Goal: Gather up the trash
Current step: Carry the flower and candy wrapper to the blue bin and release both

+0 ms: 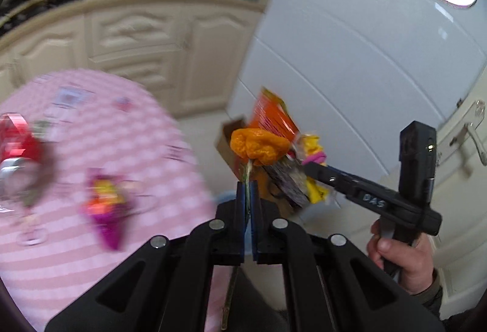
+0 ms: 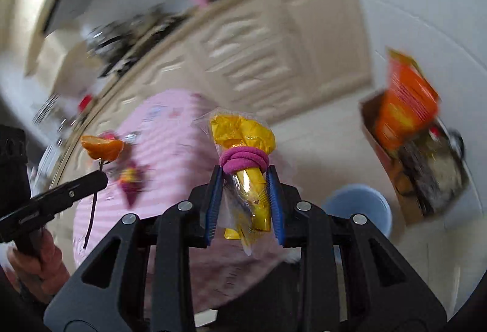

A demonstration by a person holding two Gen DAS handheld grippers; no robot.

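Note:
My left gripper (image 1: 248, 188) is shut on the thin stem of an orange flower-like scrap (image 1: 258, 146), held in the air past the table's edge; it also shows in the right wrist view (image 2: 102, 147). My right gripper (image 2: 245, 176) is shut on a yellow foil wrapper in clear plastic (image 2: 249, 195), tied with a pink hair band (image 2: 243, 160); it also shows in the left wrist view (image 1: 315, 161). A cardboard box (image 2: 383, 155) on the floor holds an orange packet (image 2: 404, 103) and other trash. A purple and yellow wrapper (image 1: 106, 207) lies on the pink table.
The round table has a pink checked cloth (image 1: 91, 256), with a red can (image 1: 18, 146) at its left. A light blue bucket (image 2: 359, 204) stands by the box. Cream cabinets (image 1: 146, 39), a white wall and a door with a handle (image 1: 471, 134) surround the spot.

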